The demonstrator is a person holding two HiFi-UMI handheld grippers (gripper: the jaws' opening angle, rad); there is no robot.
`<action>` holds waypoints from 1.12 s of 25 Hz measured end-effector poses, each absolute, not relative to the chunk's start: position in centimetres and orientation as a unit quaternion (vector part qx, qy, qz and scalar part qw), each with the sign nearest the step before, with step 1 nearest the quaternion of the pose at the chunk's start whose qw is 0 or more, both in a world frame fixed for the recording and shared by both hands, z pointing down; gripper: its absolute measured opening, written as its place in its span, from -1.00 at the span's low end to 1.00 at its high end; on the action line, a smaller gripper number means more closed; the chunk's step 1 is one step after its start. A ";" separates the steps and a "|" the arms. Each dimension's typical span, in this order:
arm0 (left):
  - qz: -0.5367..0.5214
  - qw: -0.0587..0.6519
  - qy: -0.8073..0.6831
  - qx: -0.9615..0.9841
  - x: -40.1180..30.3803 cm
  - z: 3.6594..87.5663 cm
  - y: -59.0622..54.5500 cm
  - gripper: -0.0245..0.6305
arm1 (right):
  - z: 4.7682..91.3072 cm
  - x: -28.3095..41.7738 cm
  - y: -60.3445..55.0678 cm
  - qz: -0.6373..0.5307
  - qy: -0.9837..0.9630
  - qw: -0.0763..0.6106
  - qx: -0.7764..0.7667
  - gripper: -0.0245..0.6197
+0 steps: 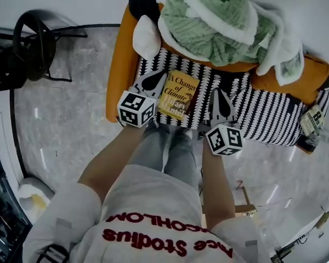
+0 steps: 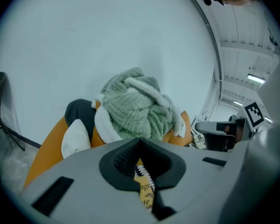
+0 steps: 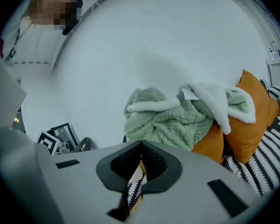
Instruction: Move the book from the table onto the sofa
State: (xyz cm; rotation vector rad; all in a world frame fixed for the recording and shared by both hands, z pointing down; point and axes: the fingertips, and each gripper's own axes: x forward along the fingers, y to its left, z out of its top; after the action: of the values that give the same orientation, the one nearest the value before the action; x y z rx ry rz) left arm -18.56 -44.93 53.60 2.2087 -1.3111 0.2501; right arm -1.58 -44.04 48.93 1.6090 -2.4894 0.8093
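A person stands in front of the sofa (image 1: 118, 64) and holds a gripper in each hand. The book (image 1: 178, 95) lies flat on the sofa seat. It is near the front edge of the seat, toward the left end. Its yellow cover faces up. Nothing holds it.

The left gripper (image 1: 150, 82) hangs over the seat, just beside the left side of the book. Its jaws are closed tight together, and nothing is between them. In the left gripper view, a bit of the yellow book (image 2: 147, 193) shows far below through the thin slit under the jaws.

The right gripper (image 1: 220, 102) hangs over the seat, just beside the right side of the book. Its jaws are closed tight too, and they are empty. Both grippers point toward the back of the sofa and tip down a little.

The seat has a black and white cover (image 1: 266, 114). The sofa arms are orange. A big green and white blanket (image 1: 208, 21) is piled along the back edge of the seat. A white pillow (image 1: 147, 37) leans in the back left corner. A small printed thing (image 1: 312, 121) lies at the right end of the seat; I cannot tell what it is.

A black chair (image 1: 35, 44) stands on the floor, well apart from the left end of the sofa.
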 end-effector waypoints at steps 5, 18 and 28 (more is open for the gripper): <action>0.057 0.248 -0.484 0.837 -18.1 46.6 -44.1 -0.87 | 42.1 -1.8 -42.9 0.229 -0.824 0.014 0.518 -0.84; 0.015 0.196 -0.476 0.857 -17.9 36.2 -39.9 -0.87 | 32.2 -0.4 -37.7 0.166 -0.837 -0.002 0.521 -0.84; -0.016 0.139 -0.473 0.870 -18.4 28.9 -36.9 -0.87 | 26.2 -0.2 -34.4 0.106 -0.853 -0.018 0.511 -0.84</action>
State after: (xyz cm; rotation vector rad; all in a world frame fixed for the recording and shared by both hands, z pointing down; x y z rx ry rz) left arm -18.44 -36.86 28.89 2.5150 -1.3658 -0.0467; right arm -0.18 -34.36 26.19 1.6245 -2.7112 0.3372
